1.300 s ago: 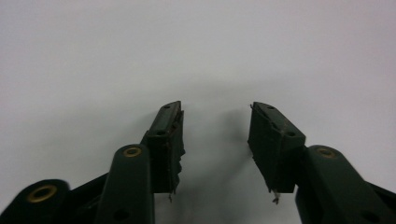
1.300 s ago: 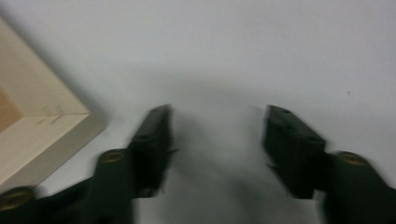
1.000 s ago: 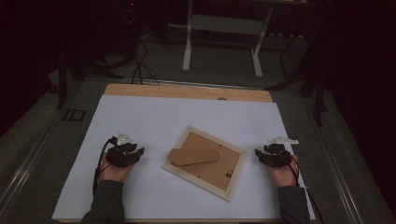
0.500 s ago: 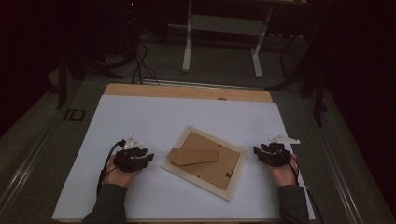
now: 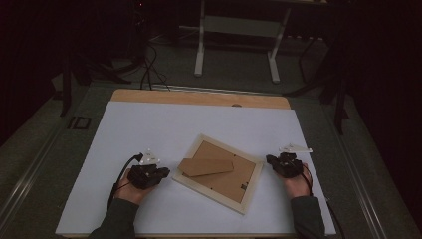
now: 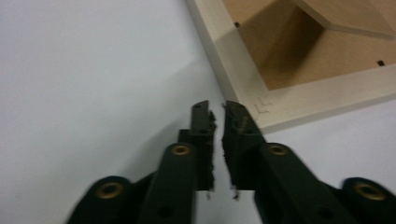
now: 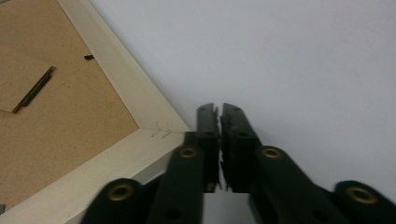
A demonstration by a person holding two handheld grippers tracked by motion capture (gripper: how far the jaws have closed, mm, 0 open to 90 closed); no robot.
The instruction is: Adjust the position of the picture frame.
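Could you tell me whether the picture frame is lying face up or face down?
Face down: the picture frame lies flat on the white table, its brown backing board and folding stand on top.

The right gripper (image 7: 219,109) has just been closing; its jaws now stand together with nothing between them, tips just beside a corner of the pale frame (image 7: 140,105), brown backing (image 7: 60,121) up, on the white table (image 7: 289,60).

Pale wooden picture frame (image 5: 218,172), face down on white rectangular table sheet (image 5: 149,124): between left gripper (image 5: 164,172) and right gripper (image 5: 269,159), just beside each; brown cardboard stand (image 5: 206,166) on its back.
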